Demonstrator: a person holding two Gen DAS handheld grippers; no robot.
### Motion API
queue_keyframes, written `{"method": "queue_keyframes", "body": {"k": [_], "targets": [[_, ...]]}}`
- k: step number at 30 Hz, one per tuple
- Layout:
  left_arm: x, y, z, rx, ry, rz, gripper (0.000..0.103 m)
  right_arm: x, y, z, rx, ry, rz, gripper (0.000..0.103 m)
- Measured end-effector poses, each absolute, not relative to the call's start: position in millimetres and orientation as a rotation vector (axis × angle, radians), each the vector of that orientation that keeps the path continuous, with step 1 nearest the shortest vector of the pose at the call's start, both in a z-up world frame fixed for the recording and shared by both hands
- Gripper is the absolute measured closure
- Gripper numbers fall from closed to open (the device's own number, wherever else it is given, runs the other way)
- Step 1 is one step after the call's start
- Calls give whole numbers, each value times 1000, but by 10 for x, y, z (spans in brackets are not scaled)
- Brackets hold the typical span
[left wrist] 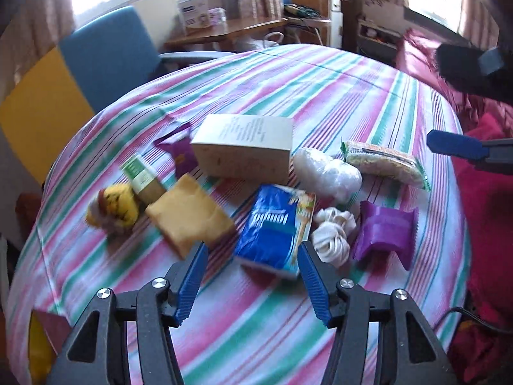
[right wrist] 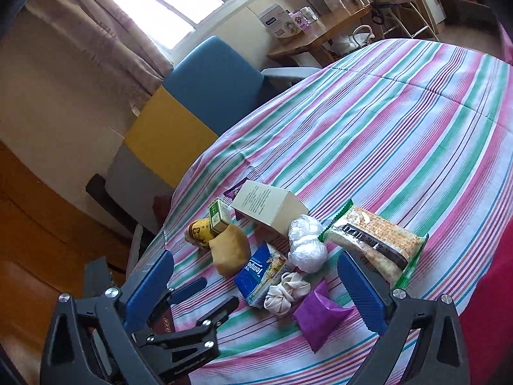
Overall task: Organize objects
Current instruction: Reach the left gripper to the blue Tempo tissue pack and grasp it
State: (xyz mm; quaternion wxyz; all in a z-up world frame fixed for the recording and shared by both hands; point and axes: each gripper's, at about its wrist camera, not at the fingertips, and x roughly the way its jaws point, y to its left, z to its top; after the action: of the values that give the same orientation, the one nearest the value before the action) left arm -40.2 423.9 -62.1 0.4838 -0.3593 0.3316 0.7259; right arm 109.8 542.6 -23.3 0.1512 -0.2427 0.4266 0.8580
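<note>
The left gripper (left wrist: 253,253) hangs with its jaws apart and nothing clasped, the blue plastic tissue packet (left wrist: 272,227) lying just beyond its tips. The right gripper (right wrist: 256,276) is spread wide and empty, near the purple foil pouch (right wrist: 317,317). Around these lie a cream cardboard box (left wrist: 243,147), a tan paper bag (left wrist: 189,218), a knotted white cloth (left wrist: 332,234) and a noodle packet (right wrist: 375,247), all jumbled close together; sorting looks barely begun. They rest on a striped pink-and-green bedsheet (left wrist: 288,77), with a blue chair (left wrist: 109,54) and bright windows beyond.
</note>
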Motion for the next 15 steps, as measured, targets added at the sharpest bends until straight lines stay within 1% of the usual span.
{"method": "queue_keyframes", "body": {"k": [6,7,9,15], "targets": [[-475,4625,-920,-912,920,1663,44,1098,5454,-260,-699,1272,2464,0],[-532,4640,-939,-944,894,1664,48,1101,5457,-261,-698,1276,2464,0],[-641,4580,-927,-1009,801,1669,50,1106,5461,-260,-695,1280,2462,0],[-592,4114,-875,-1082,683,1742,50,1104,5479,-268,-699,1283,2446,0]]}}
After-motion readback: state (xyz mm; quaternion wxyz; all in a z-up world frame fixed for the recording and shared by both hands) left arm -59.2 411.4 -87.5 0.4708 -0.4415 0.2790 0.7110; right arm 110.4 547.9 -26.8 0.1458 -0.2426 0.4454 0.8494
